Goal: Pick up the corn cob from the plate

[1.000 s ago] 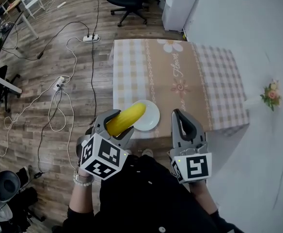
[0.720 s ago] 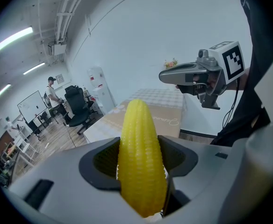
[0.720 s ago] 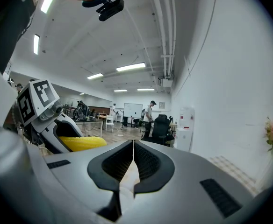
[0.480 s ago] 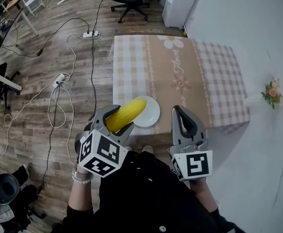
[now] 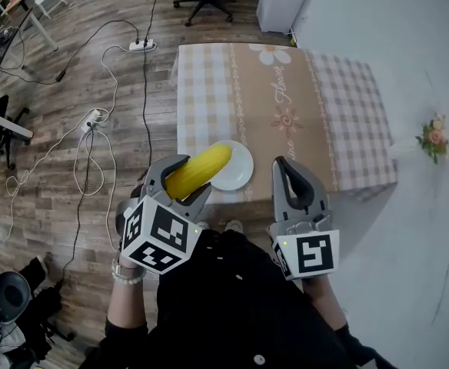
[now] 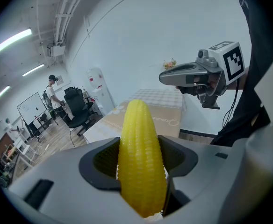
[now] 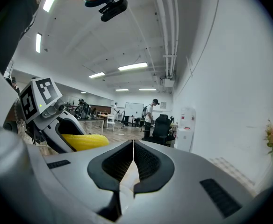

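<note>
My left claw (image 5: 175, 183) is clamped on the yellow, ribbed corn cob (image 5: 198, 172). In the left gripper view both dark jaw pads press the cob's (image 6: 141, 164) sides near its thick end, and the tapered tip sticks out past them. From the head view that tip shows over the left rim of the round white plate (image 5: 241, 177), while the rest of the cob and my left claw lie to the plate's left and nearer to me. The plate sits at the near edge of the table with the beige checked cloth (image 5: 286, 98). My right claw (image 5: 284, 167) hovers just right of the plate, jaws pressed together with nothing between them.
</note>
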Available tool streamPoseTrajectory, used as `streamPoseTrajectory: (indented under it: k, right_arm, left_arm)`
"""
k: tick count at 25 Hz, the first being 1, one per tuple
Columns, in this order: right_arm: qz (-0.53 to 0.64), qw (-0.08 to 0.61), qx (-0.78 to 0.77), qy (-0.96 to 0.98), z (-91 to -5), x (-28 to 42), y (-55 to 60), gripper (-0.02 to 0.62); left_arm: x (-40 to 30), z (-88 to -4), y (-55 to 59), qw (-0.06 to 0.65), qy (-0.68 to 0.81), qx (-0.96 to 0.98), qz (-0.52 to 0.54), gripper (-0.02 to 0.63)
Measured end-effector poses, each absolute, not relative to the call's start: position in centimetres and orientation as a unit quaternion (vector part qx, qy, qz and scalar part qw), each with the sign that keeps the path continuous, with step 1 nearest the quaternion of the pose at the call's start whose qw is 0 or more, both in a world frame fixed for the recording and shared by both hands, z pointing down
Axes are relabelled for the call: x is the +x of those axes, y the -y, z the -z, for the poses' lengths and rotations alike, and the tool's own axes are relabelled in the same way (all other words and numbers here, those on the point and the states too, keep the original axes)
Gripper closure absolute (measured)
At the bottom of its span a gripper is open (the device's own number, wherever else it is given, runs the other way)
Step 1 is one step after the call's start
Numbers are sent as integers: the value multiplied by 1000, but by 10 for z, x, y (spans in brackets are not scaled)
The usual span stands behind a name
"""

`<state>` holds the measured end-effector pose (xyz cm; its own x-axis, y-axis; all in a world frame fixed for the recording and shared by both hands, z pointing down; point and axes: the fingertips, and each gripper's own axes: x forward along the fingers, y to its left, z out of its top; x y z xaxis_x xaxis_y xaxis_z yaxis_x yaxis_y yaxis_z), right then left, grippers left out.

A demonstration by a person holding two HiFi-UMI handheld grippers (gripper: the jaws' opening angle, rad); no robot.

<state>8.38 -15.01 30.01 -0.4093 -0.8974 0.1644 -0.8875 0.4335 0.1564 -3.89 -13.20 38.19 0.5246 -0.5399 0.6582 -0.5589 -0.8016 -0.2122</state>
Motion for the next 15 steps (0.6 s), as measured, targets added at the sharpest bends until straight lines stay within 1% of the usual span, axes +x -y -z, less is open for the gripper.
streamPoseTrajectory:
  k: [15]
  right_arm:
    - [21, 117, 534, 837, -299, 85, 147, 552]
  left_arm:
    - [-34, -382, 129, 15, 307, 876, -371, 347]
